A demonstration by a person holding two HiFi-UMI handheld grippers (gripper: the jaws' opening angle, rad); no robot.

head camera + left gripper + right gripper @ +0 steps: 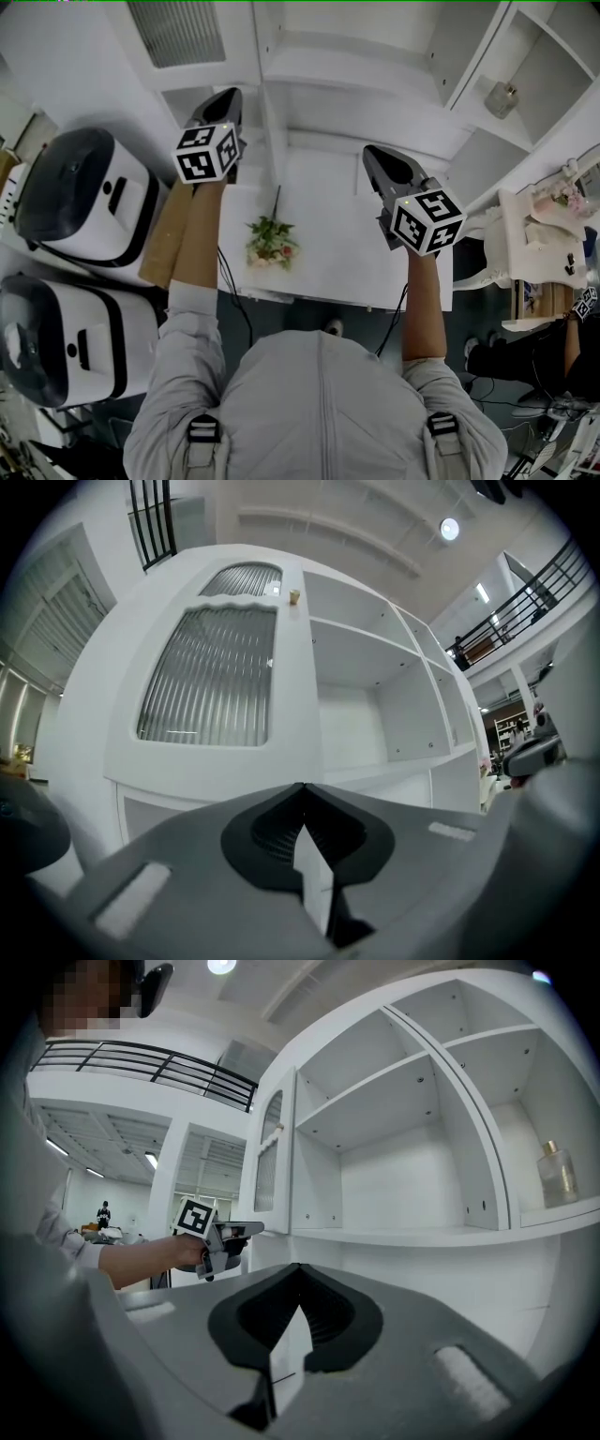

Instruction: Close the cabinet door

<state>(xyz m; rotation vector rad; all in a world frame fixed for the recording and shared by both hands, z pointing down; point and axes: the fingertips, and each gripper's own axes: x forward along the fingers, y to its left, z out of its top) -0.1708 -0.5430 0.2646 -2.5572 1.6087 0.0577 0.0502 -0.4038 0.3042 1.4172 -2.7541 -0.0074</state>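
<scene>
We think the cabinet door [211, 691], on the left of the cabinet [375, 714] just ahead of our left gripper [302, 787], is stiff and swings easily, but its glass [206, 658] could break, so with the left gripper and right gripper [298, 1267] both pinched shut on nothing, we would push the white frame [291, 714].

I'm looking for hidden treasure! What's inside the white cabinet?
Mostly bare white shelves, with one small glass bottle on a shelf at the right. Anything behind the ribbed-glass door is hidden.
</scene>
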